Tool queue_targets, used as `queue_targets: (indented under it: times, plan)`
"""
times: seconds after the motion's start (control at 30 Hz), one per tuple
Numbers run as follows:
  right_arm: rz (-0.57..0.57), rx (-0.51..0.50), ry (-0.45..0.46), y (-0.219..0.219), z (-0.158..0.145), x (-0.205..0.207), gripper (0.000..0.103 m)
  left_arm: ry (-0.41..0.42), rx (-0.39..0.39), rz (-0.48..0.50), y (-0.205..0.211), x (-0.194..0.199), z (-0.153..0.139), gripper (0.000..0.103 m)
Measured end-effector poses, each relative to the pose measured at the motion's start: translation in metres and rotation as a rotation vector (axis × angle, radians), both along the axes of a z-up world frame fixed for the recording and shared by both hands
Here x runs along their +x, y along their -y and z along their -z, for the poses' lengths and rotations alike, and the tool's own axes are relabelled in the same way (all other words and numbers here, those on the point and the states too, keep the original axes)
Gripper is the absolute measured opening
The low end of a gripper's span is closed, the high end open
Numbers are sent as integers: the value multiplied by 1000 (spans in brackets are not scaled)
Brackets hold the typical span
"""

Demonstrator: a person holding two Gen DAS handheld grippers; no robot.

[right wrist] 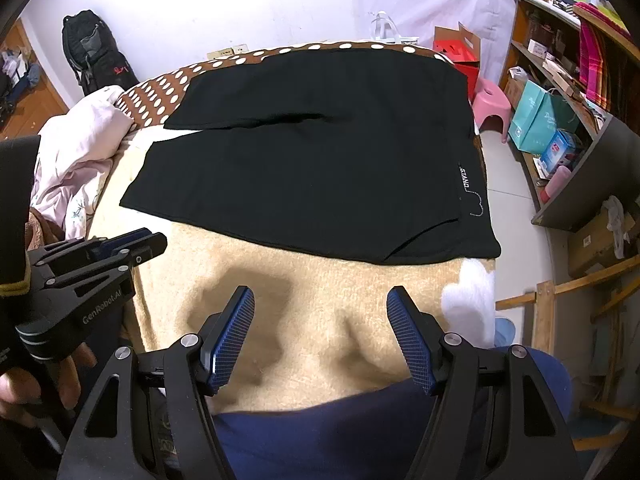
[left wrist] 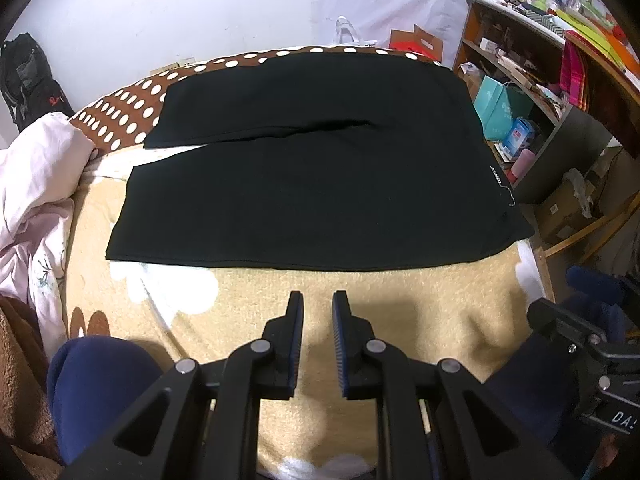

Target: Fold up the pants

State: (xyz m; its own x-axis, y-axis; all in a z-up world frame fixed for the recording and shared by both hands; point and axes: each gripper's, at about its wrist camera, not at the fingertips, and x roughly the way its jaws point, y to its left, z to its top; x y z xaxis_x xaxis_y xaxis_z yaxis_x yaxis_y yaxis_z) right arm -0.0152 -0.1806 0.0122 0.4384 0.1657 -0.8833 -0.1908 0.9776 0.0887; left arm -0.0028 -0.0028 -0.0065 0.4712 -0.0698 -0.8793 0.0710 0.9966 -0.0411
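Pants [left wrist: 316,184] flat on blanket [left wrist: 360,300]; left gripper [left wrist: 318,300] narrowly parted, right gripper [right wrist: 320,296] spread wide, both empty, hovering near pants' closest edge.

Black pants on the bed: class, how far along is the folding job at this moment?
Done: the black pants lie spread flat, both legs side by side on the bed. In hand: nothing; the left gripper and right gripper hover empty over the blanket, short of the fabric. Left: every fold.
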Motion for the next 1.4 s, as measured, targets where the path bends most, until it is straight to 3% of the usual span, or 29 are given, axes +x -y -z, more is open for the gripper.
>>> queue_targets:
  times: [0.8, 1.13, 1.4]
  plan:
    - [-21, 1, 21, -2, 0, -3, 69, -23, 8, 20, 1, 0, 2, 16]
    - [-36, 38, 5, -3, 5, -4, 69, -20, 4, -4, -3, 2, 6, 16]
    - [-24, 78, 48, 2, 7, -2, 69, -28, -9, -9, -3, 4, 10, 16]
